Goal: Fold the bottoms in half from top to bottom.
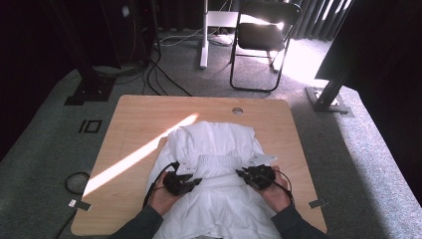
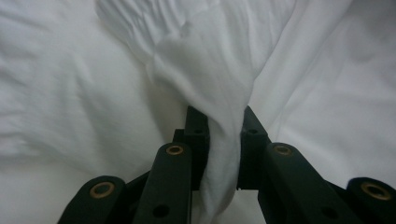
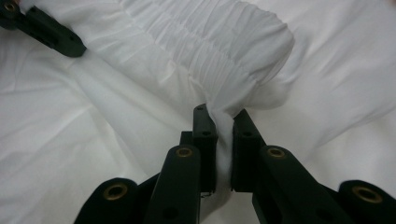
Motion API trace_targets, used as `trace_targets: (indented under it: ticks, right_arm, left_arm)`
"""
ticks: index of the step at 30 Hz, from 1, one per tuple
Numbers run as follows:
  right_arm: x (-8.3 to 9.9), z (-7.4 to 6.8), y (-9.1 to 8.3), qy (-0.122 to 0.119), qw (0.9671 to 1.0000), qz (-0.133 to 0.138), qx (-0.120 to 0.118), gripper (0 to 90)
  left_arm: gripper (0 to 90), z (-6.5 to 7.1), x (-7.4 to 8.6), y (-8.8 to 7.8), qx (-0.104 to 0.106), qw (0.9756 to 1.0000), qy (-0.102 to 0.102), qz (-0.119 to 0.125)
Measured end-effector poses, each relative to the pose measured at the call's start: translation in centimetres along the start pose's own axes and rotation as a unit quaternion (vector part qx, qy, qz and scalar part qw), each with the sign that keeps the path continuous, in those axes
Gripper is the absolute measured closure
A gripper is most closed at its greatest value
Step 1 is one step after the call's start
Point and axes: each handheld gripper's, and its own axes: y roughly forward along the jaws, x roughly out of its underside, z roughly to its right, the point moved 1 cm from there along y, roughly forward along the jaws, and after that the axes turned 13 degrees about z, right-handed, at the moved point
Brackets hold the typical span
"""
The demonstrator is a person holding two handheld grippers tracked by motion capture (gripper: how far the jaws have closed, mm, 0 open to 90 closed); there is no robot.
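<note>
White garment [image 1: 214, 149] on the table [image 1: 134, 124]: its gathered band is pinched between the nearly closed left gripper [image 2: 225, 128] and right gripper [image 3: 225, 123], one at each end.

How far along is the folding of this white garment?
Done: the white garment lies on the wooden table, its far part already bunched. In hand: the left gripper and right gripper each pinch cloth at the ends of the gathered elastic band. Left: probably carrying that band over and smoothing the fold.
</note>
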Motion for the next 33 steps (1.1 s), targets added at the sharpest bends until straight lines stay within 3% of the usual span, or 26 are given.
trace_targets:
  ticks: [2, 4, 5, 6, 9, 15, 20, 24, 28, 33]
  right_arm:
    - [1.4, -0.2, 0.9, 0.012, 0.9998, -0.017, -0.006, 83.0]
    - [2.3, -0.5, 1.8, 0.020, 0.9994, -0.027, -0.008, 82.8]
    - [2.5, -0.6, 2.1, 0.019, 0.9994, -0.030, -0.006, 82.7]
    - [2.6, -0.6, 2.3, 0.022, 0.9992, -0.032, -0.006, 82.6]
    - [2.4, -0.5, 3.1, 0.033, 0.9990, -0.028, -0.006, 82.2]
    - [2.0, 0.1, 5.4, 0.047, 0.9985, -0.029, 0.005, 81.8]
    - [1.4, 1.4, 7.8, 0.041, 0.9984, -0.030, 0.024, 82.1]
    - [0.6, 2.9, 9.5, 0.019, 0.9981, -0.026, 0.053, 82.3]
    - [-0.1, 4.5, 10.5, 0.035, 0.9970, -0.029, 0.062, 82.3]
    - [-1.1, 5.5, 11.2, 0.046, 0.9961, -0.038, 0.065, 82.4]
  left_arm:
    - [79.7, -0.1, 1.1, 0.8, -0.007, 0.9998, 0.006, -0.018]
    - [79.7, -0.7, 1.2, 1.0, -0.001, 0.9999, -0.008, -0.014]
    - [79.7, -1.0, 1.1, 1.0, -0.006, 0.9998, -0.005, -0.016]
    - [79.6, -1.2, 0.9, 1.1, -0.020, 0.9995, 0.012, -0.020]
    - [79.2, -2.0, 0.6, 1.5, -0.039, 0.9985, 0.028, -0.025]
    - [78.8, -4.6, -0.3, 2.7, -0.073, 0.9969, 0.016, -0.025]
    - [78.6, -6.4, -1.2, 4.2, -0.106, 0.9941, 0.005, -0.019]
    - [78.7, -7.3, -1.9, 5.4, -0.126, 0.9920, -0.006, -0.009]
    - [78.7, -8.1, -2.3, 6.1, -0.136, 0.9906, -0.012, -0.005]
    - [80.9, -9.0, -3.2, 6.1, -0.137, 0.9899, -0.038, 0.002]
